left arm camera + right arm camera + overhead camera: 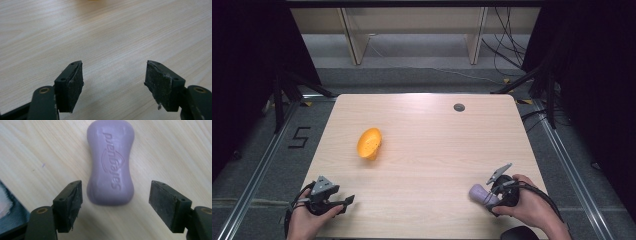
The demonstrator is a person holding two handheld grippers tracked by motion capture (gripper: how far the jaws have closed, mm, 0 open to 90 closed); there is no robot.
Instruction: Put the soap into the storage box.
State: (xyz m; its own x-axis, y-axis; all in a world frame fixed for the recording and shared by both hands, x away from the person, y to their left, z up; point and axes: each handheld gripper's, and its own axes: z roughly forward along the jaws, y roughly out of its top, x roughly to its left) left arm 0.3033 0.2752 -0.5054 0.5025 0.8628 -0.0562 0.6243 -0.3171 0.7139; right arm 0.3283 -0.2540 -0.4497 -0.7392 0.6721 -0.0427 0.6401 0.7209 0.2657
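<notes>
High view: right claw [490, 198] partly hides soap [478, 192].

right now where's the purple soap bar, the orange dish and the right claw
purple soap bar [110, 162], right gripper view, embossed top face
orange plastic dish [369, 143], high view, its inner hollow
right claw [115, 203], right gripper view, midway between open pads

The lilac soap bar [110, 162] on the table bears the embossed brand "Safeguard" under a shield outline, seen upside down in the right gripper view. A black figure "5" [300, 137] is marked on the grey floor left of the table.
</notes>
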